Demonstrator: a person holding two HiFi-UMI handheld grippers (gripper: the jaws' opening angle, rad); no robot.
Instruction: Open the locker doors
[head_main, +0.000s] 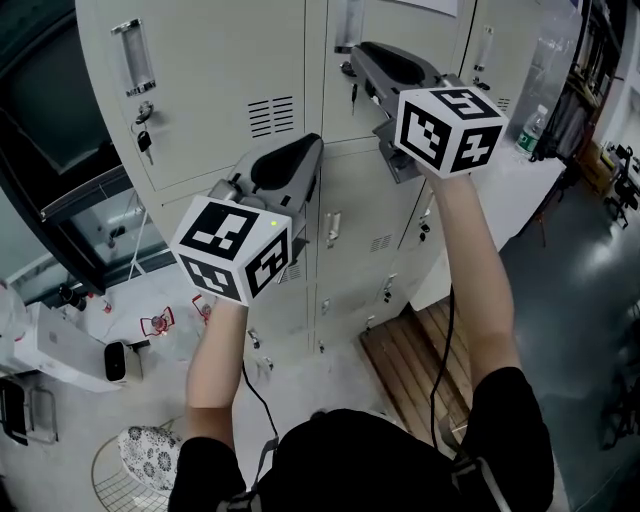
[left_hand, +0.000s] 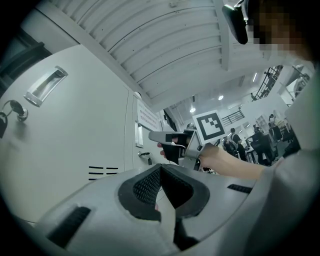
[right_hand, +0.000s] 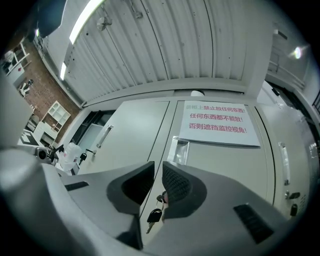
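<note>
Beige lockers fill the head view, all doors closed. The top-left door has a recessed handle with keys hanging below it. My right gripper is raised at the middle upper door, near its handle. In the right gripper view the jaws stand a narrow gap apart with nothing pressed between them. Just beyond them a key hangs from that door's lock, under a red-lettered sign. My left gripper is lower, pointing at the lockers, its jaws closed together and empty.
A wooden pallet lies on the floor by the lockers' base at the right. A white device and a patterned stool stand at the lower left. A bottle stands on a surface beyond the lockers' right end.
</note>
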